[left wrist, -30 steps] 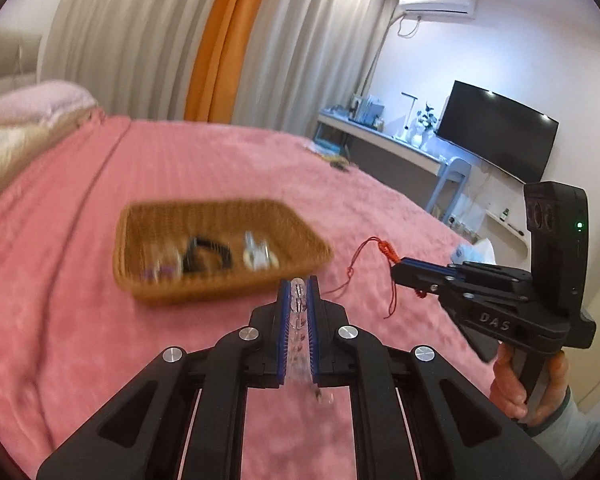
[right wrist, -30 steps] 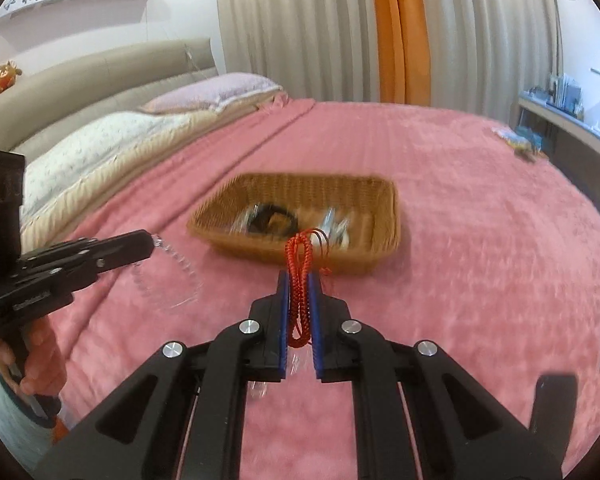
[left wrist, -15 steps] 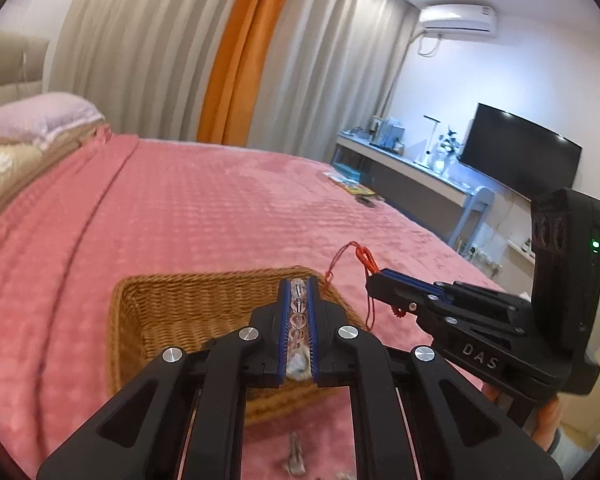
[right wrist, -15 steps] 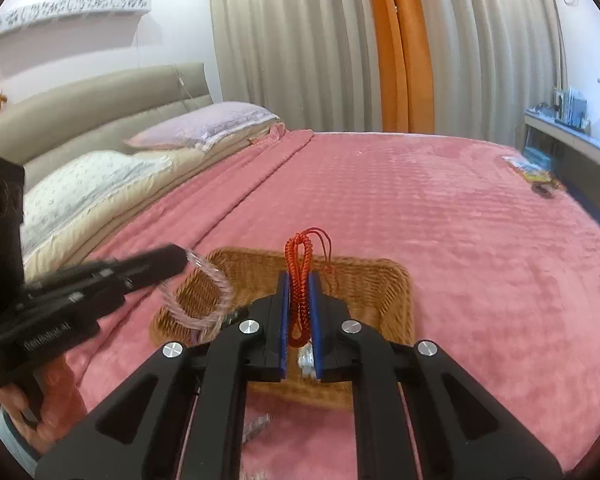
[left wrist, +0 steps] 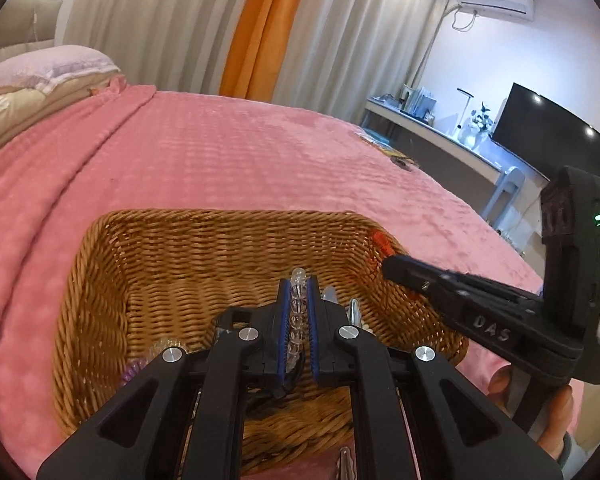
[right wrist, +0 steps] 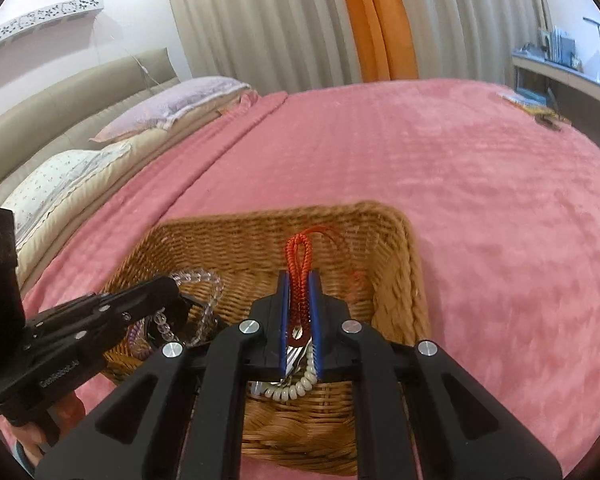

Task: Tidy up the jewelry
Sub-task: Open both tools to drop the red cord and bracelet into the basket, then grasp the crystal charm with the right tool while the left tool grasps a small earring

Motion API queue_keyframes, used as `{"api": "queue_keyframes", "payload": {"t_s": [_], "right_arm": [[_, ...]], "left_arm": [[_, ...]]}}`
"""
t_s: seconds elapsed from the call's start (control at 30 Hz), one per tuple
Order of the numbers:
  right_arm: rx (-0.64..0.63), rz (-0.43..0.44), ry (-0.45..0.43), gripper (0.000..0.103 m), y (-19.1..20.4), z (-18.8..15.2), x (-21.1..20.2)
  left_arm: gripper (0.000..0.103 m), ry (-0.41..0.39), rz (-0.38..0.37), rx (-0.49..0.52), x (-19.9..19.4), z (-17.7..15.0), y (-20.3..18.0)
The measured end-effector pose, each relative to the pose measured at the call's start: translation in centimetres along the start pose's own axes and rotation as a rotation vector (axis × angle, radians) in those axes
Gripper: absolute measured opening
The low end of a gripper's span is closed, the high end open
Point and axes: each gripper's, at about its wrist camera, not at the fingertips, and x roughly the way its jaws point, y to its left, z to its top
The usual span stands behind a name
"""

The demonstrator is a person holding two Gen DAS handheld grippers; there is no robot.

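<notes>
Left tongs [left wrist: 298, 280]: we pinch the clear bead bracelet [left wrist: 297, 312] over the basket [left wrist: 100, 320].
Right tongs [right wrist: 299, 280]: pinching the red cord [right wrist: 299, 256] inside the basket's right rim.
Room: bare pink bed [left wrist: 220, 160] beyond the far rim.

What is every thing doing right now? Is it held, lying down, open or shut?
Left gripper: shut on clear bead bracelet.
Clear bead bracelet: held above the basket.
Right gripper: shut on red cord.
Red cord: held above the basket.
Basket: sitting on the pink blanket, jewelry inside.
</notes>
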Motion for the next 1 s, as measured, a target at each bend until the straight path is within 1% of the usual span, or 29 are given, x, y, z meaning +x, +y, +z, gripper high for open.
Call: {"api": "queue_keyframes", "payload": {"t_s": [0.03,0.07,0.1,0.13,0.17,0.2,0.23,0.33,0.43,0.6,0.7,0.8,0.9,1.0], "right_arm": [[0.003,0.008,0.009,0.011,-0.1,-0.1,0.1],[0.014,0.019,0.022,0.020,-0.3,-0.3,0.3],[0.023,0.020,0.025,0.043,-0.5,-0.5,0.3],[0.033,0.011,0.019,0.056,-0.6,-0.6,0.1],[0.032,-0.004,0.002,0.062,-0.7,-0.8,-0.2],[0.026,-0.006,-0.003,0.062,-0.7,-0.8,-0.4],[0.026,-0.005,-0.008,0.062,-0.8,-0.8,-0.6],[0.042,-0.007,-0.026,0.062,-0.9,-1.0,-1.3],[0.046,-0.025,-0.046,0.062,-0.9,-1.2,-2.5],[0.048,-0.009,-0.081,0.062,-0.2,-2.8,-6.1],[0.025,-0.020,-0.084,0.062,0.7,-4.7,-8.0],[0.005,-0.030,-0.058,0.062,1.5,-7.2,-9.4],[-0.004,-0.012,-0.018,0.062,2.1,-10.0,-10.3],[-0.040,-0.042,0.017,0.062,3.1,-12.3,-10.8]], "left_arm": [[0.008,-0.002,-0.003,-0.006,-0.2,0.0,0.0],[0.011,-0.011,-0.011,-0.015,-0.5,0.0,0.2],[0.021,-0.014,-0.014,-0.020,-0.8,-0.1,0.3],[0.034,-0.019,-0.014,-0.024,-1.1,-0.2,0.4],[0.038,-0.033,-0.007,-0.029,-1.5,-0.2,0.4],[0.043,-0.047,-0.004,-0.034,-1.9,-0.2,0.4],[0.045,-0.053,-0.006,-0.037,-2.2,-0.2,0.4],[0.046,-0.072,-0.022,-0.050,-3.3,-0.3,0.5],[0.046,-0.088,-0.034,-0.043,-4.6,-0.6,-0.2],[0.046,-0.093,-0.064,-0.012,-7.4,-2.3,-2.3],[0.047,-0.086,-0.064,-0.001,-8.9,-3.9,-3.2],[0.049,-0.072,-0.056,-0.008,-10.5,-5.8,-3.5],[0.049,-0.048,-0.032,-0.042,-11.5,-7.8,-3.1],[0.049,-0.030,-0.016,-0.095,-12.2,-9.8,-2.0]]}}
